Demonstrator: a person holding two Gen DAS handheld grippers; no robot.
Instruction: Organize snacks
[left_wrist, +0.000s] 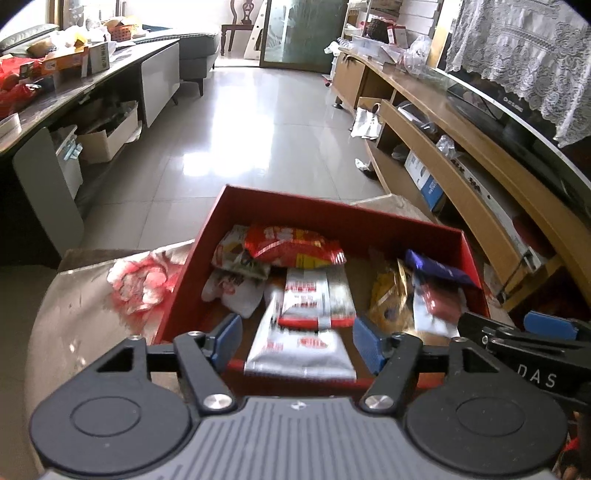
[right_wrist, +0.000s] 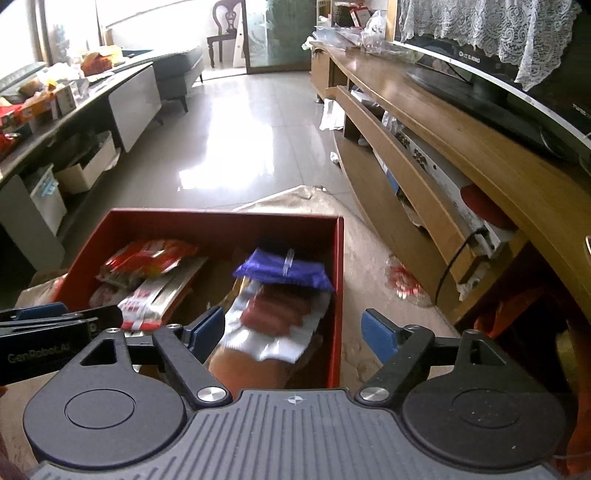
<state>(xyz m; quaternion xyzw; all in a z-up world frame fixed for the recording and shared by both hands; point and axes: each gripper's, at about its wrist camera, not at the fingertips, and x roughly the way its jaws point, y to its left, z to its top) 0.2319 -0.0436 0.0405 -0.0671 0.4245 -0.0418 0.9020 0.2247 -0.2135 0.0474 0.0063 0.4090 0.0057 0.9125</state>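
- The red box stands on the bench and holds all the snacks that are in view.
- On its left side lies a red packet over a white wrapper; below them two silver packets lie in a line toward the near wall.
- On the right side a purple packet rests upon a silver pack of sausages; a yellow packet is beside them.
- The left gripper hovers over the near wall, jaws released, with the nearest silver packet between the fingers but not pressed.
- The right gripper has released jaws too, and holds nothing.
- Only the right wrist view shows the box's right wall and the bare bench past it.
- Only the left wrist view shows the flower cloth, just beside the left wall.
- Beyond the far wall is the open tiled floor.
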